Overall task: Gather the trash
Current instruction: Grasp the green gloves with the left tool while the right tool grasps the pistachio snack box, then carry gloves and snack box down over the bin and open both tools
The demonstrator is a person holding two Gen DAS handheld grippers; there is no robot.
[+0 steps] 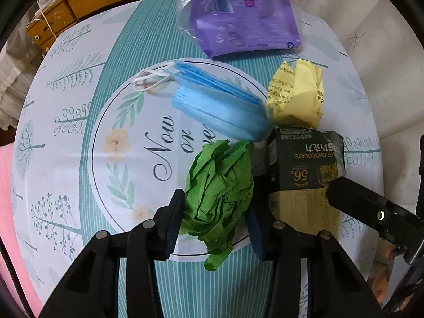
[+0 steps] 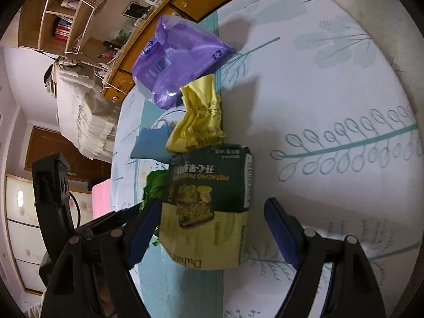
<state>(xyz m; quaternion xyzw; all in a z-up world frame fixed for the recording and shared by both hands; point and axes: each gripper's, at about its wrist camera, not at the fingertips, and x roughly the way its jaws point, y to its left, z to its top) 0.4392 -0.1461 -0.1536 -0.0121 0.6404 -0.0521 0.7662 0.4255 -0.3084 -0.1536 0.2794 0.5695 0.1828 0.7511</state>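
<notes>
A crumpled green paper ball (image 1: 220, 196) lies on the patterned tablecloth (image 1: 79, 132). My left gripper (image 1: 214, 228) is open with its fingers on either side of the ball. A dark green and yellow chocolate box (image 2: 209, 204) lies beside it, also in the left wrist view (image 1: 304, 175). My right gripper (image 2: 209, 235) is open and straddles the near end of the box. A blue face mask (image 1: 222, 106), a crumpled yellow paper (image 1: 296, 95) and a purple plastic packet (image 1: 238, 18) lie farther back. The green ball (image 2: 153, 185) peeks out left of the box in the right wrist view.
A wooden drawer unit (image 1: 79, 2) stands behind the table. Shelves with books (image 2: 66, 21) and a stack of white cloth (image 2: 84, 116) are at the left. A pink surface (image 1: 8, 185) lies beyond the table's left edge.
</notes>
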